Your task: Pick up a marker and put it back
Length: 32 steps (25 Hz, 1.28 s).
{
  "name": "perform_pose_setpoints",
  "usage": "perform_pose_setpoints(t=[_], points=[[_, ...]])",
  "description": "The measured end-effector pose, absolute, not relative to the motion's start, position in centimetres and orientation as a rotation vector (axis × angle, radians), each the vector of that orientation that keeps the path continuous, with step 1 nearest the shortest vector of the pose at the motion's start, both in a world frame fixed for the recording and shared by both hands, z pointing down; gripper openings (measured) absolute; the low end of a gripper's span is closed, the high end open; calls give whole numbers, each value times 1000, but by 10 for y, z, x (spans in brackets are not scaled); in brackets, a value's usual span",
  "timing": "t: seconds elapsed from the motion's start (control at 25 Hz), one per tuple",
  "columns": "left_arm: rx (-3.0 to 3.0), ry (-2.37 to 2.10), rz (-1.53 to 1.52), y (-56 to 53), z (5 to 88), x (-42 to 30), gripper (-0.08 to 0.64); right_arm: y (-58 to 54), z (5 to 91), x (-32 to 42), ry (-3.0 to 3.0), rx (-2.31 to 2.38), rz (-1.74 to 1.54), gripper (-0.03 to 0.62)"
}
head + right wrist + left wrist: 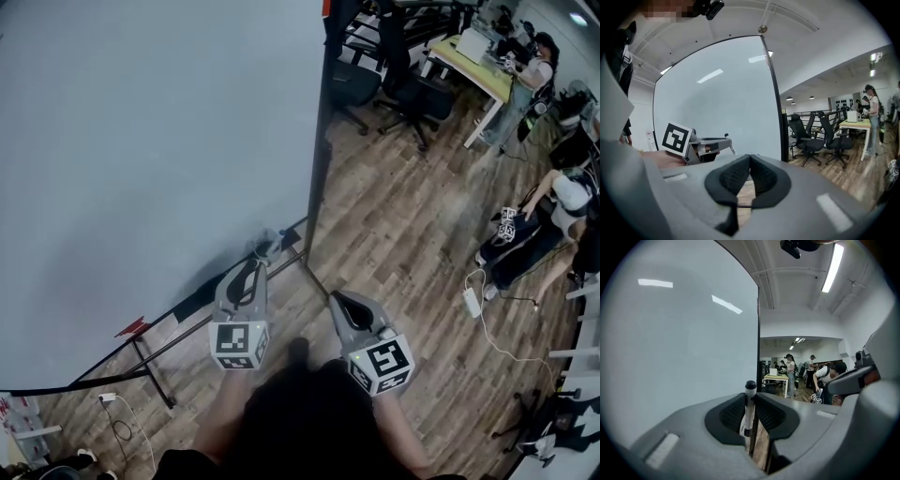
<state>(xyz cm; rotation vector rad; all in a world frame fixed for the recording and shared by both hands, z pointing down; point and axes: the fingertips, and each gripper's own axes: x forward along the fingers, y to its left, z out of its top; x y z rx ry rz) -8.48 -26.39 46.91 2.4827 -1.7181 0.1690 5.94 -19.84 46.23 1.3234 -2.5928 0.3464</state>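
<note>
Whiteboard point(141, 141) behind, left gripper point(255, 264) clamps a marker point(749, 405), print illegible.

no legible text — only square code patterns on left gripper point(255, 265), right gripper point(336, 300)

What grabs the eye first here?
A big blank whiteboard fills the left of the head view, edged in a black frame above the wood floor. In front of it the left gripper holds a marker upright between its fingers, while the right gripper beside it is shut and empty. Office chairs and people sit off to the right.
</note>
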Motion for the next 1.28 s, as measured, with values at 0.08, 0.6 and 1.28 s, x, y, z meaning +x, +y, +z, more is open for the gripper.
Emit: perform_pose_setpoints(t=[0.08, 0.6, 1.28], points=[[2478, -1732, 165, -273, 470, -86, 77, -203, 462, 60, -2589, 1312, 345, 3], [2402, -1806, 147, -319, 500, -92, 77, -223, 465, 56, -2564, 1227, 330, 3], [2398, -1766, 266, -337, 549, -81, 77, -222, 478, 62, -2529, 1259, 386, 3]])
